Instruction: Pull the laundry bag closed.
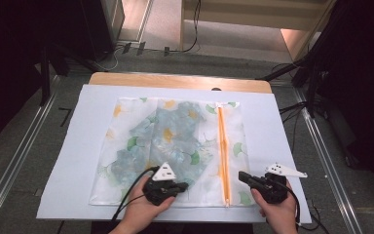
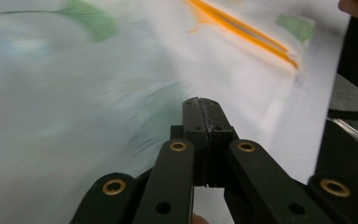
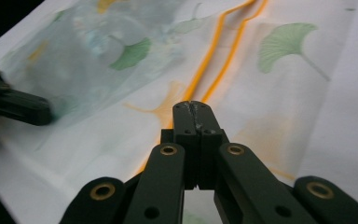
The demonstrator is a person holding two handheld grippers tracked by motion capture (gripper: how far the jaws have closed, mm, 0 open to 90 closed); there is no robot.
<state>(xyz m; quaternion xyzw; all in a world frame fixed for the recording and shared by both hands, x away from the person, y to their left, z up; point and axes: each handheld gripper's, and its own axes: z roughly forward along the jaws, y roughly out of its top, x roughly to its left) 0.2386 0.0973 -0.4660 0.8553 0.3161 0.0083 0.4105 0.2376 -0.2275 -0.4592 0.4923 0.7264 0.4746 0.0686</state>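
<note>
I've got a flat white mesh laundry bag (image 1: 173, 146) w/ ginkgo-leaf print lying on the white sheet (image 1: 68, 161) over the table; thru the mesh I see a bluish-grey folded garment (image 1: 168, 139) inside, filling the bag's middle & left part. My left gripper (image 1: 181, 185) sits low over the bag's near edge, jaws pressed flat together, nothing betw them; in the left gripper view the orange zipper (image 2: 242, 30) runs well ahead & to the right of the tips, pic blurred. My right gripper (image 1: 242, 176) is also clamped empty, tips pointing at the zipper's near end; in the right gripper view the zipper's two orange lines (image 3: 223, 51) start just ahead of the tips, garment further ahead-left, left gripper's dark tip at far left
</note>
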